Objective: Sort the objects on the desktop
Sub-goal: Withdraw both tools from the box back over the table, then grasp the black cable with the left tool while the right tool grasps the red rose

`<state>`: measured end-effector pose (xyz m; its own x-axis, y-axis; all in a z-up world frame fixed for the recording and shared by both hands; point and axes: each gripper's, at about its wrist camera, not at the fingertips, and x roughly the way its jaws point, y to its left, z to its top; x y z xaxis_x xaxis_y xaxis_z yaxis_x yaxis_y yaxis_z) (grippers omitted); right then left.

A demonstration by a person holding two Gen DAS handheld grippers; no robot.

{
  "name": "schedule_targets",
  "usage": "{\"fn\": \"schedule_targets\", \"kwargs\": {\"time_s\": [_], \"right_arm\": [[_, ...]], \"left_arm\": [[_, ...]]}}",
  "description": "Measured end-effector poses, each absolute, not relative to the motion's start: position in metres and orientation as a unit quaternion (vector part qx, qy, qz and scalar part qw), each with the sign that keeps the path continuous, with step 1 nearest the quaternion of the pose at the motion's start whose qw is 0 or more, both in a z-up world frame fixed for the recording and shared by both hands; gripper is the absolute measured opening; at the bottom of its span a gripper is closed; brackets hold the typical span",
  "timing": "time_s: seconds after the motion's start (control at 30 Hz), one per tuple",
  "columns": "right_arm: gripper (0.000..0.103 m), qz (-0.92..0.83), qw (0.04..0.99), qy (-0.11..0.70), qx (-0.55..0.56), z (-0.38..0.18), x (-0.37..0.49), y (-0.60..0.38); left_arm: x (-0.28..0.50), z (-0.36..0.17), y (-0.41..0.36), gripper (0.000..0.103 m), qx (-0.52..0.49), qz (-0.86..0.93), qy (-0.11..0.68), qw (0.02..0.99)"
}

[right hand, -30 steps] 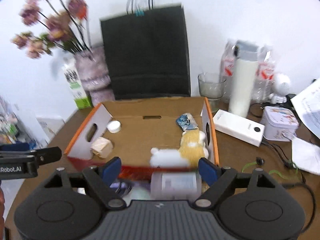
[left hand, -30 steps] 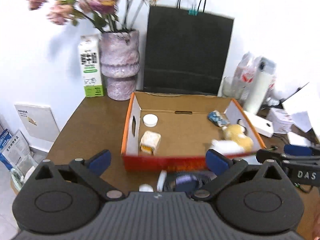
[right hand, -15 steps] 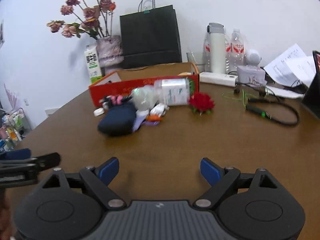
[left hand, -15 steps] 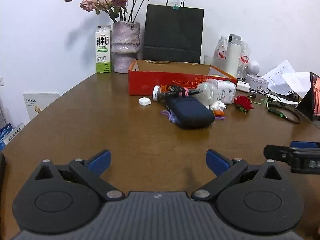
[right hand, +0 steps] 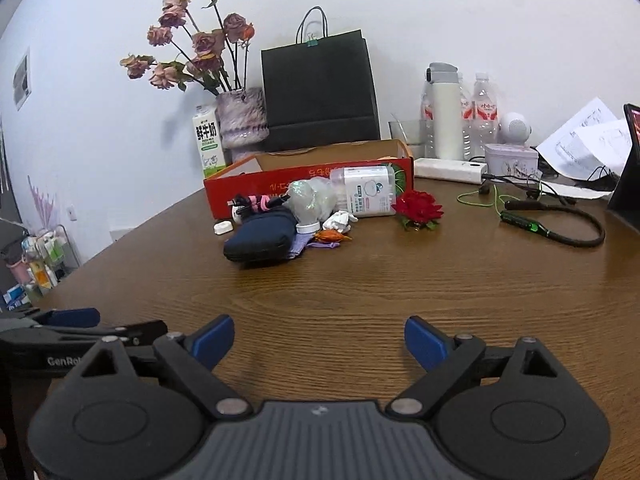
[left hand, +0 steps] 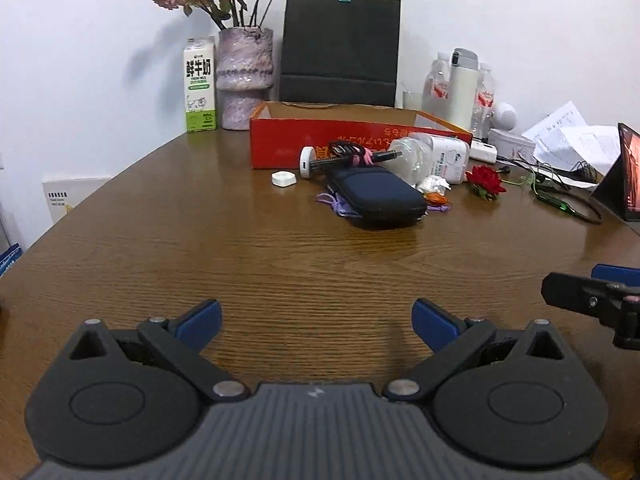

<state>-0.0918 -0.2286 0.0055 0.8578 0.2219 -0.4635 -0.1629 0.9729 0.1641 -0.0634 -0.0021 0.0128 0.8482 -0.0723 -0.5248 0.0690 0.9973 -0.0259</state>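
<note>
A red cardboard box [left hand: 320, 140] [right hand: 256, 188] stands at the far side of the brown table. In front of it lies a pile: a dark blue pouch [left hand: 376, 196] [right hand: 260, 236], a black cable with pink ties [left hand: 352, 156] [right hand: 260, 202], a clear bottle with a white label [left hand: 436, 158] [right hand: 360, 190], a red fabric flower [left hand: 486, 180] [right hand: 418, 208], crumpled wrappers [right hand: 336, 226] and a small white case [left hand: 283, 178] [right hand: 222, 227]. My left gripper [left hand: 316, 320] and right gripper [right hand: 319, 338] are both open and empty, low over the near table, far from the pile.
At the back stand a milk carton [left hand: 199, 88], a vase of dried roses [left hand: 245, 80], a black paper bag [left hand: 340, 48], a white flask and water bottles [right hand: 446, 120]. A tin, papers, a tablet edge [left hand: 628, 176] and green-black earphones [right hand: 552, 224] lie at the right.
Both grippers have pulled back and down from above the box to low over the near table. The view has steadied in the last half second.
</note>
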Motion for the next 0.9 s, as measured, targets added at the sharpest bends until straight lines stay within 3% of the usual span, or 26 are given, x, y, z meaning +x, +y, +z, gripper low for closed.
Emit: {"fn": "schedule_targets", "kwargs": {"time_s": [0.47, 0.6, 0.73, 0.8, 0.9], "right_arm": [[0.091, 0.114, 0.95, 0.283, 0.072, 0.009, -0.082, -0.232], [0.089, 0.119, 0.951, 0.277, 0.062, 0.025, -0.057, -0.24], [0.08, 0.076, 0.962, 0.26, 0.037, 0.036, -0.002, -0.253], [0.073, 0.075, 0.96, 0.269, 0.035, 0.038, 0.028, -0.259], [0.072, 0.06, 0.961, 0.271, 0.019, 0.037, 0.066, -0.263]], "left_arm": [[-0.057, 0.025, 0.006, 0.103, -0.025, -0.032, 0.287, 0.957], [-0.038, 0.057, 0.014, 0.103, -0.058, -0.063, 0.225, 0.97], [0.02, 0.072, -0.003, 0.103, 0.001, -0.141, 0.232, 0.962], [0.052, 0.077, -0.013, 0.096, 0.04, -0.181, 0.235, 0.954], [0.095, 0.078, -0.033, 0.08, 0.1, -0.219, 0.255, 0.937]]}}
